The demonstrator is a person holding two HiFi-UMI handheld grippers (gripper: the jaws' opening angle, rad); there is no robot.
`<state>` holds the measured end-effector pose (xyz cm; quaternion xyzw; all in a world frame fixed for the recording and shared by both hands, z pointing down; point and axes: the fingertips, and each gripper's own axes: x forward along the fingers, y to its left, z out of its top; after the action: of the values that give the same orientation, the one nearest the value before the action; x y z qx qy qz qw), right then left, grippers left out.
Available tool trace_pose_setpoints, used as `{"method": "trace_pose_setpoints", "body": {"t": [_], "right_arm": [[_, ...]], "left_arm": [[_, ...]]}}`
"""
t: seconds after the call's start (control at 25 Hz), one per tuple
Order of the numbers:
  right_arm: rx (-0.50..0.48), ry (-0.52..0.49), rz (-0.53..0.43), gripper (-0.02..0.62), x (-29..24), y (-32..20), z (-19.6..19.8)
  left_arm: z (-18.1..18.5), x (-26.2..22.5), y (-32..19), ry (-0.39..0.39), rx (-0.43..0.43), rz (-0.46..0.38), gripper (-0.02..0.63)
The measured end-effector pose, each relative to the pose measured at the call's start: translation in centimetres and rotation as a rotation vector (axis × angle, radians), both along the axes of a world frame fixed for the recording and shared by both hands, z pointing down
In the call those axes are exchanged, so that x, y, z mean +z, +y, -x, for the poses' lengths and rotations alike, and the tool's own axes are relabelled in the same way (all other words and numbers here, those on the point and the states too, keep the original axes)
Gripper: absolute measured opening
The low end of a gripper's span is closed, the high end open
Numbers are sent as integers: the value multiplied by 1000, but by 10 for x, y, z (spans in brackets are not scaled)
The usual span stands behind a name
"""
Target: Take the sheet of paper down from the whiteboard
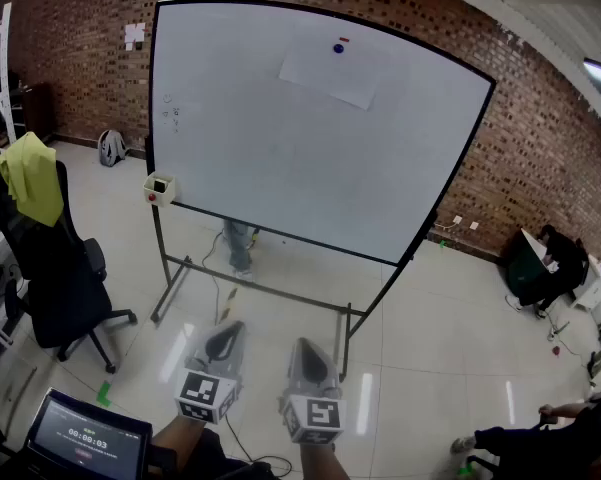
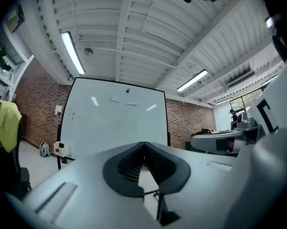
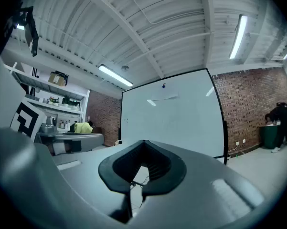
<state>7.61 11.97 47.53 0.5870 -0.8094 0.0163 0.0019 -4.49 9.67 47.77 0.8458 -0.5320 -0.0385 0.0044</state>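
A white sheet of paper [image 1: 332, 71] hangs near the top of the whiteboard [image 1: 280, 158], pinned by a blue magnet [image 1: 338, 48]. The same sheet [image 2: 126, 98] shows small and far off in the left gripper view, and in the right gripper view the sheet [image 3: 163, 97] is just as distant. My left gripper [image 1: 223, 332] and right gripper [image 1: 312, 348] are held low in front of me, well short of the board, both shut with nothing between their jaws.
The board stands on a wheeled frame [image 1: 255, 288] with a small white box [image 1: 159, 188] at its left edge. A black office chair [image 1: 50, 268] with a yellow cloth [image 1: 30, 173] is at left. A tablet [image 1: 85, 438] sits at lower left. People [image 1: 550, 263] are at right by the brick wall.
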Motion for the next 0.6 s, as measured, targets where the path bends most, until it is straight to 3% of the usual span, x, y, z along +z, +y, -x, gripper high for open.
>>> {"method": "trace_pose_setpoints", "body": {"t": [0.6], "right_arm": [[17,17,42,14,6,-99,2]], "left_arm": [[3,-8,-107,-5,-4,-48,2]]}}
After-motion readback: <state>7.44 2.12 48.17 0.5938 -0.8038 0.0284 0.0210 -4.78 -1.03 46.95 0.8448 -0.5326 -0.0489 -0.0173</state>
